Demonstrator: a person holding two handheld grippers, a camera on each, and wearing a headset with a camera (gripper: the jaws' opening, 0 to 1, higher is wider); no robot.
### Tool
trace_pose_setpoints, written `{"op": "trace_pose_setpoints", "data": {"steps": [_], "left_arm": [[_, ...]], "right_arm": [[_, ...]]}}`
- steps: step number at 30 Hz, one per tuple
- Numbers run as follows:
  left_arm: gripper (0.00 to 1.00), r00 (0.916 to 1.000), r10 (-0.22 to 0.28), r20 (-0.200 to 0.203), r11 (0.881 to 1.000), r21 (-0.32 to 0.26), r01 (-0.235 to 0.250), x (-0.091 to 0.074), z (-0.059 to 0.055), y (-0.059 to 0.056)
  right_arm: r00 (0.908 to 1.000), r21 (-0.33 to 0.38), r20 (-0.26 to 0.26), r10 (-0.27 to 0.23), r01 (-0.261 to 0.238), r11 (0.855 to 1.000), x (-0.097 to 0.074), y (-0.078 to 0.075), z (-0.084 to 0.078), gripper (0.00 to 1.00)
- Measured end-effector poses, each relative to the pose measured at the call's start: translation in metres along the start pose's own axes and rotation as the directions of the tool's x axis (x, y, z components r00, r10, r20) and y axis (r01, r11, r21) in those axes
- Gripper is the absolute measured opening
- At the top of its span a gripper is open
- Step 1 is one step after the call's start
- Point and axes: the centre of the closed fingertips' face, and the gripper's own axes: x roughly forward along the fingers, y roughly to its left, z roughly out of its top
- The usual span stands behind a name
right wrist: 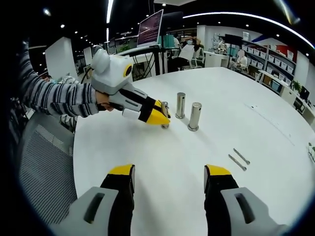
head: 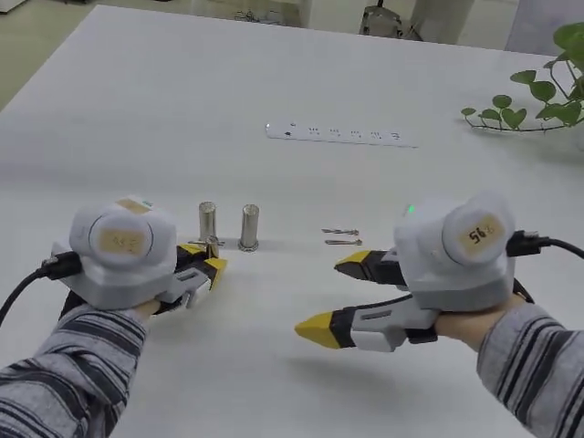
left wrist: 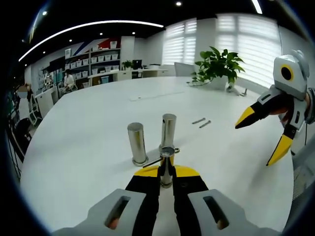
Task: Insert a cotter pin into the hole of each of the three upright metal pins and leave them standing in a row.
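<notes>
So one silver metal pin (left wrist: 167, 164), squeezed by the left gripper (left wrist: 167, 173), seems to hold a thin cotter pin (left wrist: 156, 161). Two bare pins (left wrist: 137, 142) wait; the right gripper (right wrist: 170, 175) gapes wide, empty.

Grey-striped sleeves (head: 73, 374), yellow-tipped black jaws

White tabletop (head: 164, 100), seen from above in the head view. A white power strip (head: 342, 134) lies flat on it toward the far edge. A leafy green plant (head: 544, 91) trails over the far right corner. In the left gripper view, slatted window blinds (left wrist: 241, 34) stand behind the plant. Shelving with storage bins (left wrist: 93, 61) lines the far wall under a curved ceiling light (left wrist: 93, 27). In the right gripper view, a grey mesh chair (right wrist: 42, 162) stands just beside the tabletop, and a monitor (right wrist: 151, 28) rises beyond its far edge.
</notes>
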Motion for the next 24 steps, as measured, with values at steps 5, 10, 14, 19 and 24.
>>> {"op": "trace_pose_setpoints", "data": {"steps": [5,10,14,19,24], "left_arm": [[0.06,1.0000,0.001,0.001,1.000,-0.003,-0.001,-0.0001,-0.0003,0.0000],[0.06,1.0000,0.007,-0.001,1.000,-0.004,-0.007,0.0000,-0.0005,0.0007],[0.10,0.9999,0.002,-0.013,1.000,-0.025,-0.002,0.0017,-0.0037,0.0019],[0.17,0.9999,0.003,-0.010,1.000,-0.023,-0.004,0.0006,-0.0032,0.0026],[0.28,1.0000,0.005,-0.007,0.999,-0.045,-0.006,-0.0039,-0.0024,0.0048]], "right_arm": [[1.0000,0.006,-0.002,-0.001,0.001,1.000,0.0000,0.0003,-0.0020,0.53],[1.0000,0.019,-0.006,0.000,0.001,1.000,0.0004,0.0003,-0.0048,0.53],[1.0000,0.025,-0.009,0.000,0.000,1.000,0.0007,0.0006,-0.0062,0.53],[1.0000,0.030,-0.009,-0.004,0.004,1.000,0.0001,0.0004,-0.0063,0.52],[0.9999,0.053,0.006,-0.015,0.015,0.998,-0.0017,-0.0029,-0.0029,0.51]]}}
